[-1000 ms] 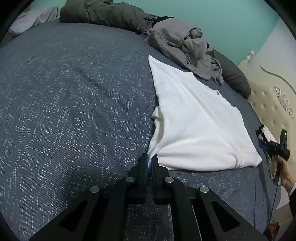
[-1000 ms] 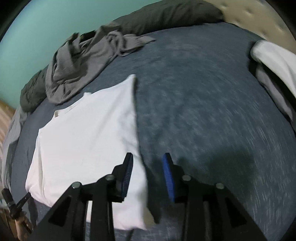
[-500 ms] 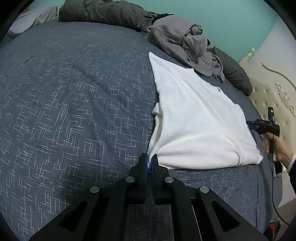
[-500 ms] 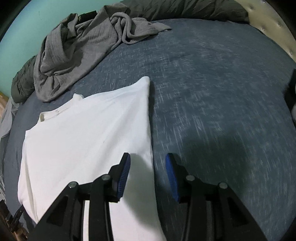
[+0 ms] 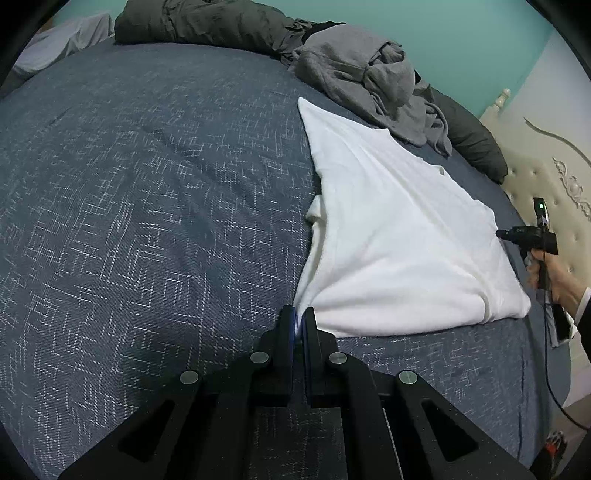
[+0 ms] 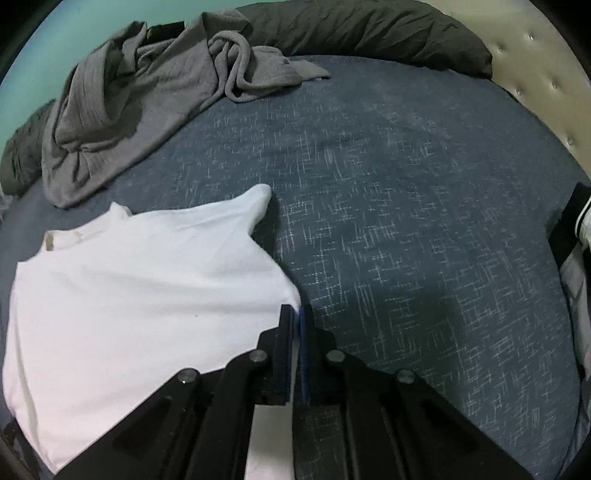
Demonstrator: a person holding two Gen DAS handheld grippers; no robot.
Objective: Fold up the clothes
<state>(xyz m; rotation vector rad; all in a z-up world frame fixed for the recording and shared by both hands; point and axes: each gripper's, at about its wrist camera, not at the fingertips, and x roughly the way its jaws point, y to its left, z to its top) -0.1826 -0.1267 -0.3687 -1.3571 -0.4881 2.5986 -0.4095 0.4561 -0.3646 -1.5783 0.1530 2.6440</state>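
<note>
A white T-shirt (image 5: 399,236) lies partly folded on the dark blue bedspread (image 5: 147,206). My left gripper (image 5: 299,317) is shut on the shirt's near left corner. In the right wrist view the same white T-shirt (image 6: 140,288) fills the lower left, its collar toward the far left. My right gripper (image 6: 296,314) is shut on the shirt's right edge, and the fabric is pulled up to its tips. The right gripper (image 5: 517,234) also appears at the far side of the shirt in the left wrist view, held by a hand (image 5: 561,280).
A crumpled grey garment (image 6: 147,99) and a dark olive one (image 5: 207,22) lie heaped at the far side of the bed. A cream tufted headboard (image 5: 554,184) stands on the right. A teal wall (image 5: 461,33) is behind. Bare bedspread (image 6: 424,221) spreads right of the shirt.
My right gripper moved forward along the shirt's right edge and closed on it. The left gripper kept its hold on the corner and hardly moved.
</note>
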